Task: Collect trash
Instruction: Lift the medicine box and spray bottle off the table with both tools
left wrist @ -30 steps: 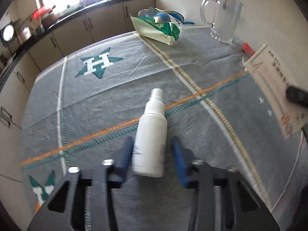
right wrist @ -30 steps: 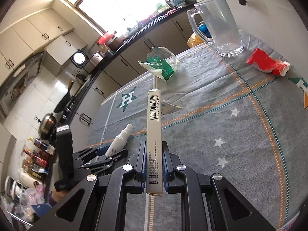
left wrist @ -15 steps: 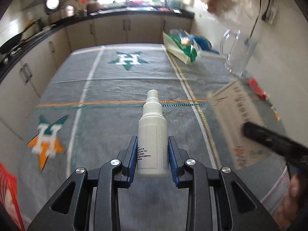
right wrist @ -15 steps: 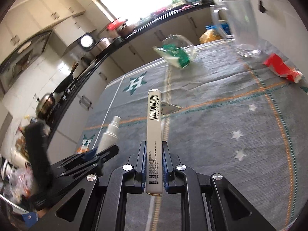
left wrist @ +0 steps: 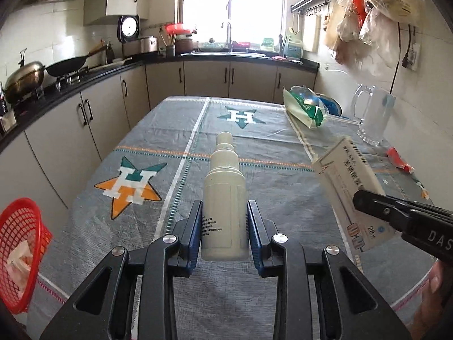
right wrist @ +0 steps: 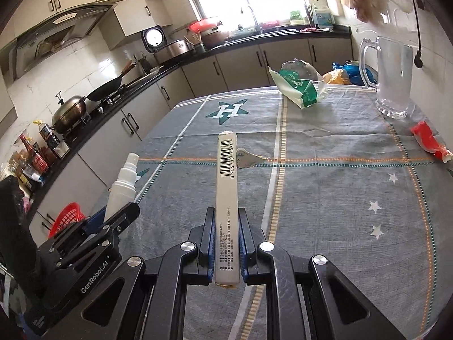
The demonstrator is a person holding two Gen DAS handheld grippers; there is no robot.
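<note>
- We see the long table covered in a grey cloth with star-and-H prints (left wrist: 181, 141), and both our grippers hang above its near end, each already loaded
- Off the table's left edge, low down, stands the red plastic mesh basket (left wrist: 21, 243) with some pale scraps in it; we judge it the bin, and it lies to the left of both grippers, nearer the left one
- Further up the table lie a torn green-and-white packet (right wrist: 300, 85), a crumpled red wrapper (right wrist: 429, 140) near the clear glass jug (right wrist: 392, 76), and a small paper scrap (right wrist: 249, 160)
- The right gripper (right wrist: 226, 239) is clamped on a flat grey cardboard box with a barcode (right wrist: 225, 187), held on edge, its long axis running straight out along the fingers
- The left gripper (left wrist: 225, 228) is squeezed onto a white plastic spray bottle (left wrist: 225, 198), nozzle pointing forward, clear of the cloth
- Both grippers sit roughly level and side by side, so the coming move, in our view, is a swing leftward and down to the basket, left first
</note>
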